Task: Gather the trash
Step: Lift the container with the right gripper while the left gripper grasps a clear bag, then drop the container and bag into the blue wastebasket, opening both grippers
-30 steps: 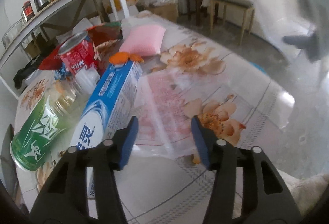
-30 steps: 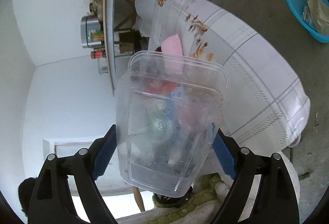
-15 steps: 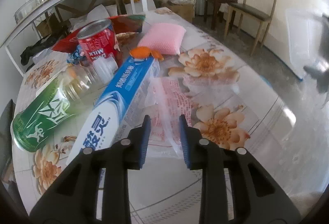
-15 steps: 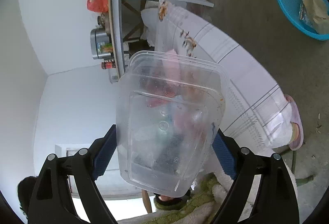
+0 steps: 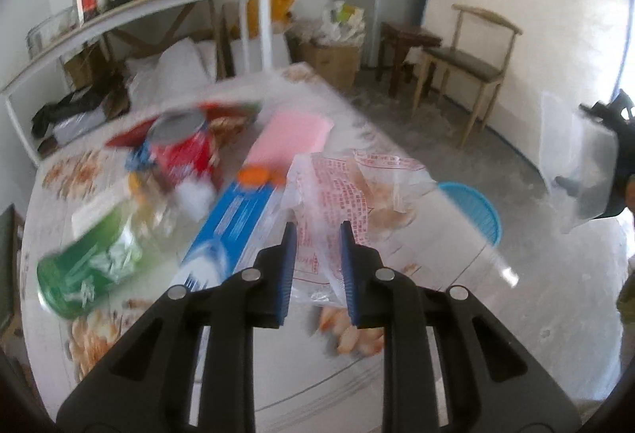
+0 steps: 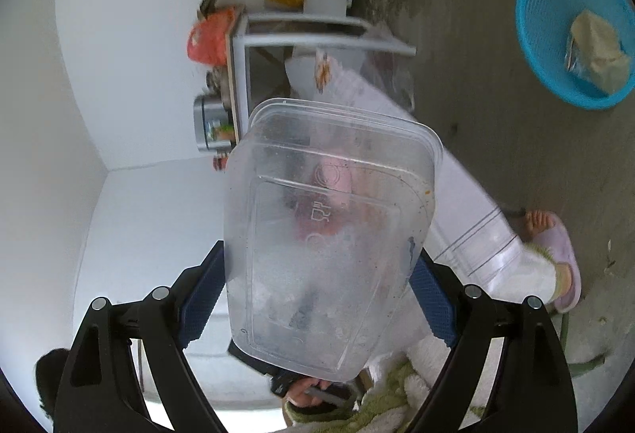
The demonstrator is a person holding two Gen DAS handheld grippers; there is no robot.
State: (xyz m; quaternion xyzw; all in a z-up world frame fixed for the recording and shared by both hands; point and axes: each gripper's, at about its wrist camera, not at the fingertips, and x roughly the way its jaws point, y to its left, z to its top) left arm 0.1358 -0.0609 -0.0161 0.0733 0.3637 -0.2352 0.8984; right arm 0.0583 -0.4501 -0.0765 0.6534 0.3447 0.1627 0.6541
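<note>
My left gripper (image 5: 317,230) has a clear plastic bag with red print (image 5: 349,179) between its jaws. The jaws are still closing, the blue pads pinch the film, and the bag hangs lifted off the floral table (image 5: 416,314). On the table to its left lie a blue toothpaste box (image 5: 234,222), a green bottle (image 5: 87,266), a red can (image 5: 182,147) and a pink packet (image 5: 293,133). My right gripper (image 6: 319,260) is shut on a clear plastic food container (image 6: 329,234), held off the table. A blue basket (image 6: 532,36) on the floor holds a crumpled wrapper (image 6: 595,52).
The blue basket (image 5: 472,206) sits on the floor past the table's right edge. A wooden chair (image 5: 468,64) and a stool stand by the far wall. A white shelf (image 5: 139,20) carries pots and jars. A person's slippered foot (image 6: 555,258) is by the table.
The left jaws narrowed onto the printed bag and lifted it off the table. The right gripper swung sideways with the container, and the basket now shows more fully.
</note>
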